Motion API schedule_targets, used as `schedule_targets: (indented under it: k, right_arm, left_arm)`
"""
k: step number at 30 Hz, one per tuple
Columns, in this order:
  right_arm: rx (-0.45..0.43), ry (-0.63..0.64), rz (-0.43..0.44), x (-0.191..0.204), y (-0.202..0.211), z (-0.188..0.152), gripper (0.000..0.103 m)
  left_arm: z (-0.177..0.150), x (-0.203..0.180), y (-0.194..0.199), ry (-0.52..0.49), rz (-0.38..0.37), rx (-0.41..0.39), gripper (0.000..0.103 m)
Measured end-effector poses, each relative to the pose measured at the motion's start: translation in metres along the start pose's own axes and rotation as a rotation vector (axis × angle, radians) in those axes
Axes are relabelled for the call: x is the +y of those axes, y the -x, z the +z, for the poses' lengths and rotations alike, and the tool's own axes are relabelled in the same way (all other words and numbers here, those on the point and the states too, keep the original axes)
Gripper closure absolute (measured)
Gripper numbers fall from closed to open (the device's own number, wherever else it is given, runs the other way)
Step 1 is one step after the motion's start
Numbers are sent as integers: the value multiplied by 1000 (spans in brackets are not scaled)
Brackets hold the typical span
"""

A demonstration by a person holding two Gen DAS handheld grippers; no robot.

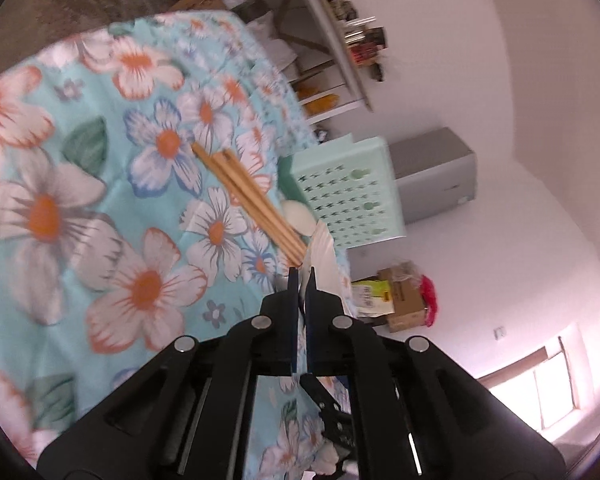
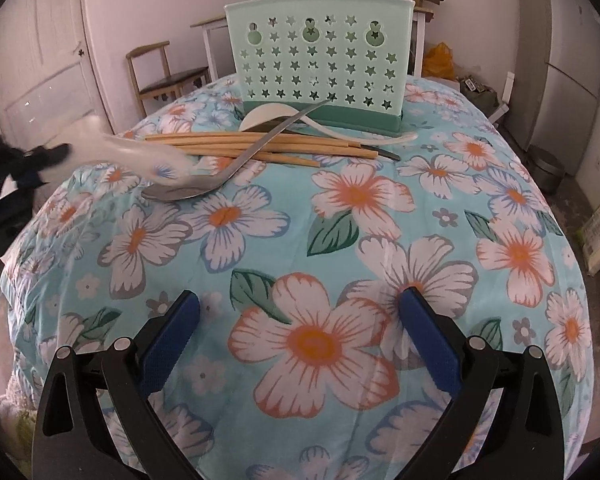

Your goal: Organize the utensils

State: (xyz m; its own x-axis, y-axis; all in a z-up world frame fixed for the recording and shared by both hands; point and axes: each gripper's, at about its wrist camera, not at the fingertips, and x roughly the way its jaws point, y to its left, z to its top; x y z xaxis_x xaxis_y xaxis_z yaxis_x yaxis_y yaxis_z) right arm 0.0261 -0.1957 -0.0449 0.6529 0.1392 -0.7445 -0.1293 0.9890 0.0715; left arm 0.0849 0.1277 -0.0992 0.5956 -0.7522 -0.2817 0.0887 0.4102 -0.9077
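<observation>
Left wrist view, left gripper (image 1: 301,276): its blue pads are pinched together on a thin pale utensil (image 1: 320,252), white and blurred, which sticks out past the tips toward one o'clock; what kind it is I cannot tell.
Left wrist view, chopsticks: a bundle of tan wooden chopsticks (image 1: 244,196) lies on the turquoise floral tablecloth (image 1: 100,200), running from eleven o'clock down to the fingertips.
Left wrist view, holder: the mint-green plastic utensil holder with star-shaped holes (image 1: 348,192) stands at one o'clock from the pads, a white ceramic spoon bowl (image 1: 298,218) just beside its base.
Only in this view: a grey cabinet (image 1: 432,176) behind the holder, a cardboard box (image 1: 404,300) on the floor, a bright window (image 1: 540,388) at four o'clock.
Right wrist view, right gripper (image 2: 300,340): jaws spread wide over the cloth (image 2: 340,220), nothing between them.
Right wrist view, utensils: the chopsticks (image 2: 260,146) lie crosswise at twelve o'clock before the holder (image 2: 320,64); a steel spoon (image 2: 204,184) rests across them, bowl toward ten o'clock.
Only in this view: the held utensil (image 2: 132,156) as a pale smear at ten o'clock, the other gripper (image 2: 40,160) dark behind it, and a wooden chair (image 2: 164,76).
Writing: none readable in either view.
</observation>
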Motion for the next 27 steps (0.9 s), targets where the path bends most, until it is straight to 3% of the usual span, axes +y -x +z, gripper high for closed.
schedule_targets:
  k: [3, 11, 14, 18, 21, 27]
  right_arm:
    - [5, 46, -44, 3, 4, 5, 6]
    - [-185, 211, -229, 1, 50, 40, 9]
    - [-220, 281, -213, 10, 59, 57, 13]
    - [-224, 447, -121, 44, 54, 71, 21]
    - [-178, 596, -62, 73, 35, 68, 30]
    - [-85, 802, -43, 110, -6, 46, 48]
  left_arm:
    - [3, 5, 22, -31, -11, 3, 101]
    - [-3, 15, 76, -134, 87, -45, 101]
    - [-9, 18, 88, -186, 112, -32, 101]
    - [-14, 24, 97, -220, 109, 13, 101]
    - [-14, 21, 96, -245, 107, 18, 101]
    - [-15, 23, 93, -241, 108, 12, 101]
